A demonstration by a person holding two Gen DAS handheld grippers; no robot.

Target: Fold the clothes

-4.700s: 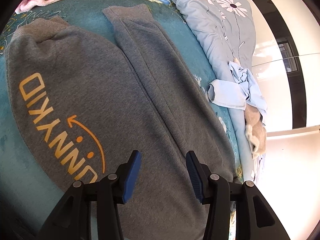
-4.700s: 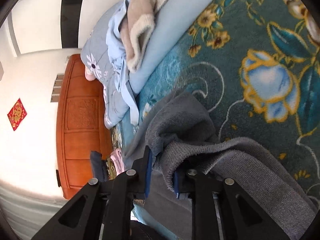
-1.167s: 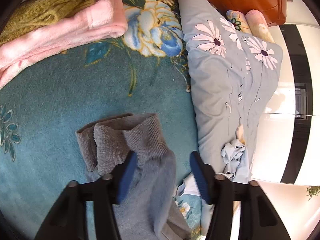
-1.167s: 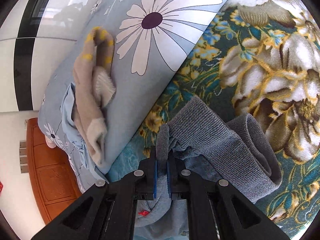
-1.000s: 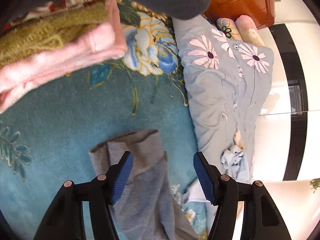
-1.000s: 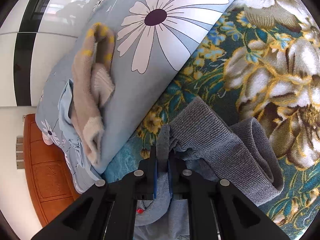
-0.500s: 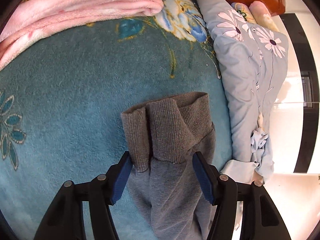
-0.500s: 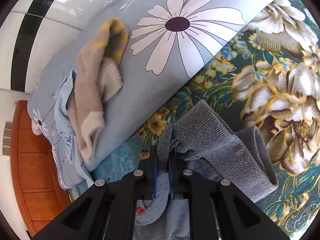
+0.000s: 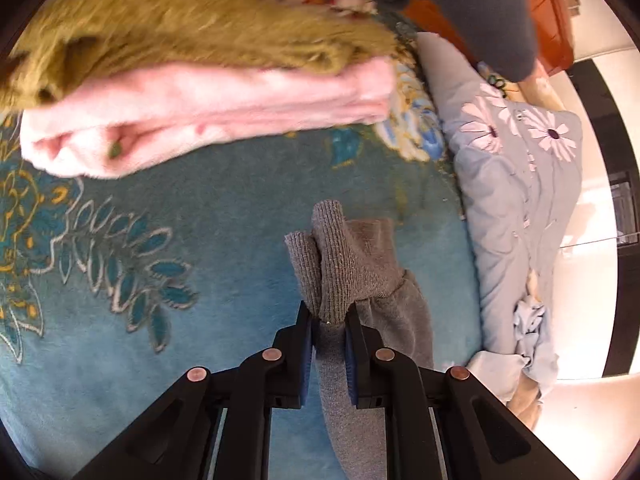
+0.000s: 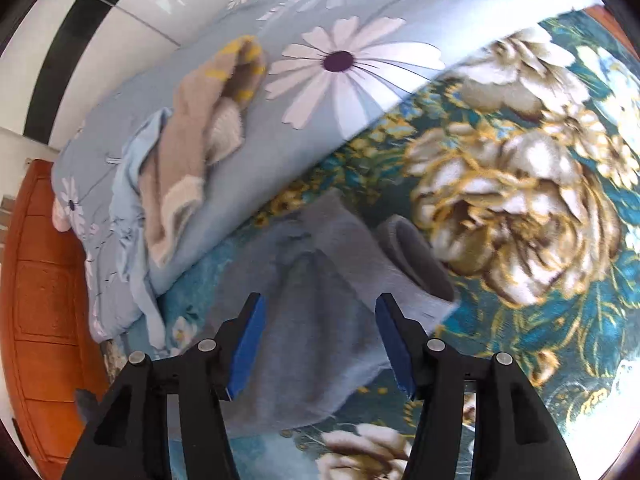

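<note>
A grey sweatshirt lies on the teal flowered bedspread [image 9: 168, 320]. In the left wrist view its ribbed sleeve cuffs [image 9: 340, 256] bunch up just ahead of my left gripper [image 9: 328, 322], which is shut on the sleeve fabric right behind the cuffs. In the right wrist view the other part of the grey sweatshirt [image 10: 320, 292] lies loose on the bedspread [image 10: 560, 280], with a rolled ribbed cuff [image 10: 416, 256] to its right. My right gripper [image 10: 320, 312] stands open just above it, nothing between its blue pads.
A folded pink garment [image 9: 208, 112] with an olive knit [image 9: 180, 28] on top lies ahead of the left gripper. A light-blue daisy quilt [image 9: 516, 184] runs along the bed's right side, carrying a beige fuzzy garment [image 10: 192, 152] and a pale blue cloth [image 9: 528, 320]. An orange wooden headboard [image 10: 44, 280] stands behind.
My left gripper has shut on the sleeve behind the cuffs. My right gripper has opened and let go of the grey fabric, which now lies loose.
</note>
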